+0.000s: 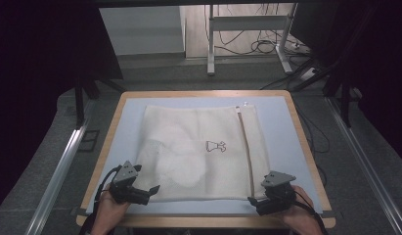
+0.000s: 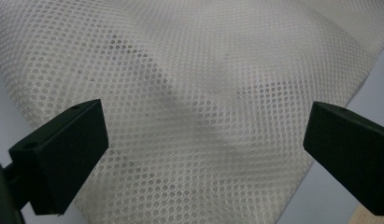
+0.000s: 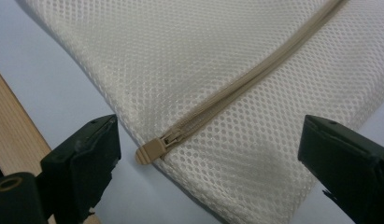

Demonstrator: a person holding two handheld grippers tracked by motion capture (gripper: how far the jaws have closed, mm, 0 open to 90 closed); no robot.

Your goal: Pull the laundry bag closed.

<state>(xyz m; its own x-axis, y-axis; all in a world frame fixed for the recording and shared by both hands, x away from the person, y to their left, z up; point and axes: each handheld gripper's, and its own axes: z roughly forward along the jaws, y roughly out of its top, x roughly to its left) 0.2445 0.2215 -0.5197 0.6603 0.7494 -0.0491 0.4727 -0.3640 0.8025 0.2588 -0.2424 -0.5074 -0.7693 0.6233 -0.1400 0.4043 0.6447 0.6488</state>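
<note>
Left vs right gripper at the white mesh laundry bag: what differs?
The left gripper faces plain mesh of the white mesh laundry bag; the right gripper faces the beige zipper pull. In the high view the left is at the bag's near-left corner, the right at its near-right. Both are open, gripping nothing.

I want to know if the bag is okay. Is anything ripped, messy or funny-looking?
Nothing looks broken. The mesh bag lies flat on the blue mat, a little crooked to its edges. No tears show, and its zipper looks closed, with the pull at the near edge.
</note>
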